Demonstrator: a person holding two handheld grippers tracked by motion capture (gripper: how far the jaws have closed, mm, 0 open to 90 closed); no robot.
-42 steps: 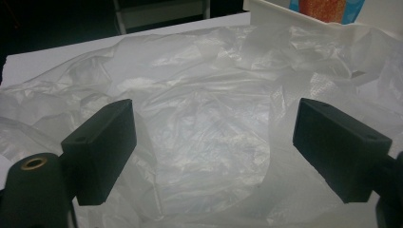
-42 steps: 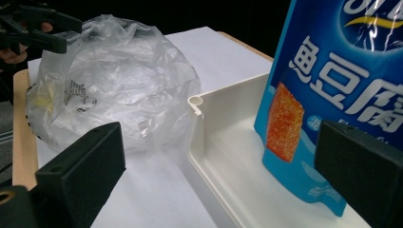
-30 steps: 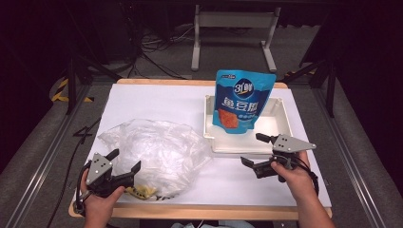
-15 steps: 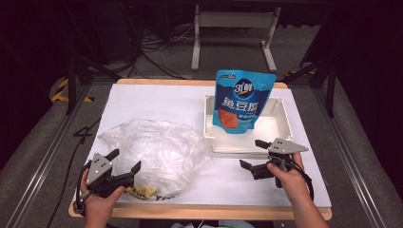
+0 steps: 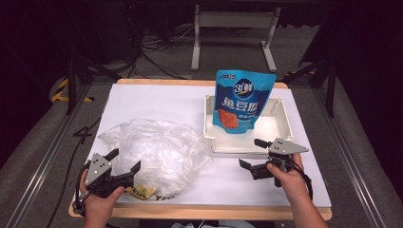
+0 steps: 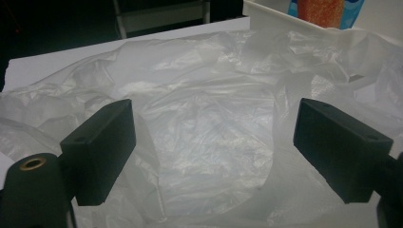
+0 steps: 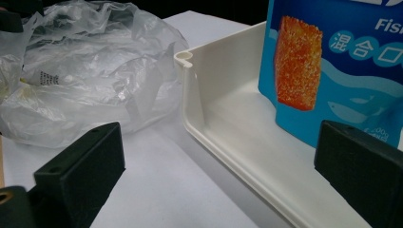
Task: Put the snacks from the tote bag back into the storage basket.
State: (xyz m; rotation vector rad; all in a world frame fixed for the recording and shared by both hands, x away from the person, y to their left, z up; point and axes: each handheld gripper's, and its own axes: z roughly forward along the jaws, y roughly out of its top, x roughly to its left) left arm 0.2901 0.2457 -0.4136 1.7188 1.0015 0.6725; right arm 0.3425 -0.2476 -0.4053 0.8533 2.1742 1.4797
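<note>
A crumpled clear plastic bag [image 5: 154, 149] lies on the left half of the white table, with something yellow [image 5: 141, 191] under its near edge. My left gripper [image 5: 122, 161] stands open at the bag's near left edge, and its jaws frame the bag's film [image 6: 209, 128] with nothing between them. A blue snack pouch [image 5: 241, 102] stands upright in a white tray [image 5: 280, 124]. Just in front of the tray, my right gripper [image 5: 250, 153] is open and empty, facing the tray's corner [image 7: 190, 85] and the pouch [image 7: 342, 61].
The white table sheet [image 5: 157, 102] has free room behind the bag and in front of the tray. A wooden edge [image 5: 214, 211] runs along the near side. Beyond the table a metal stand [image 5: 233, 38] and cables lie on the dark floor.
My right gripper has drifted slightly toward the near edge and left, away from the tray. The left gripper, the bag and the pouch have stayed put.
</note>
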